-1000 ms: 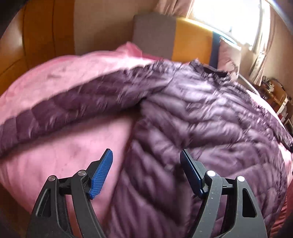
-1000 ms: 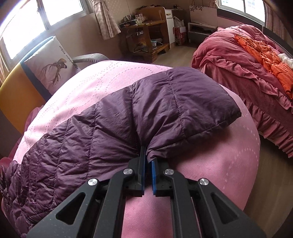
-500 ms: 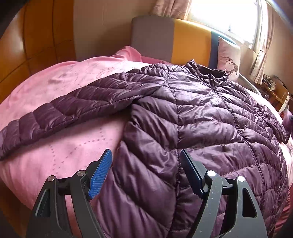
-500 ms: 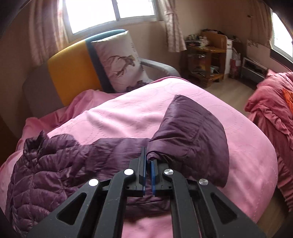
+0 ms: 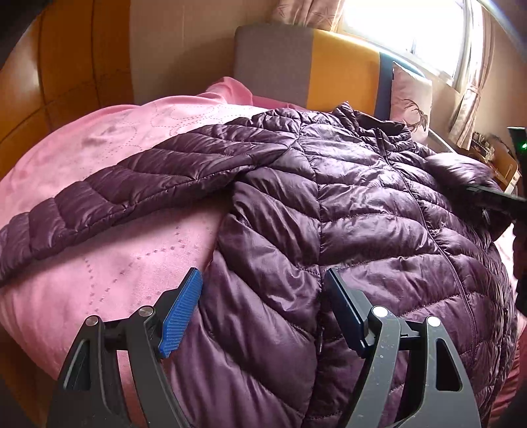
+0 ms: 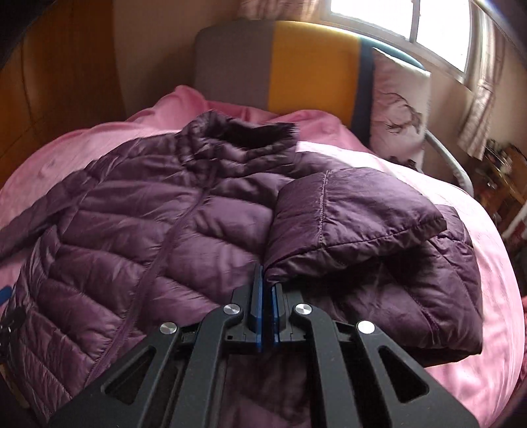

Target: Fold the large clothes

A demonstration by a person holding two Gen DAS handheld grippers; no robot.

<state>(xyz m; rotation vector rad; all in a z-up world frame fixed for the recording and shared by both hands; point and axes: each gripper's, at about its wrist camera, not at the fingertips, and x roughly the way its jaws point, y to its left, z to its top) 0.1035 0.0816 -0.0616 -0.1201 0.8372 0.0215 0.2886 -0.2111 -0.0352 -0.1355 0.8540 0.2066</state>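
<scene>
A purple quilted down jacket [image 5: 346,214] lies front up on a pink bed cover [image 5: 98,280], zip closed, collar toward the headboard. Its left sleeve [image 5: 131,194] stretches out flat to the left. My left gripper [image 5: 263,316] is open and empty, hovering over the jacket's lower left hem. My right gripper [image 6: 266,293] is shut on the cuff of the right sleeve [image 6: 349,214] and holds it folded inward over the jacket's chest [image 6: 164,230]. The right gripper also shows at the right edge of the left wrist view [image 5: 494,197].
A grey, yellow and blue headboard [image 6: 296,66] and a deer-print pillow [image 6: 402,108] stand behind the jacket. A wooden wardrobe [image 5: 49,82] is on the left. A window [image 6: 411,19] and cluttered shelves [image 6: 504,164] are at the right.
My right gripper has swung the sleeve from the bed's right side inward, over the jacket body. The left gripper has stayed open over the hem, and its view has steadied.
</scene>
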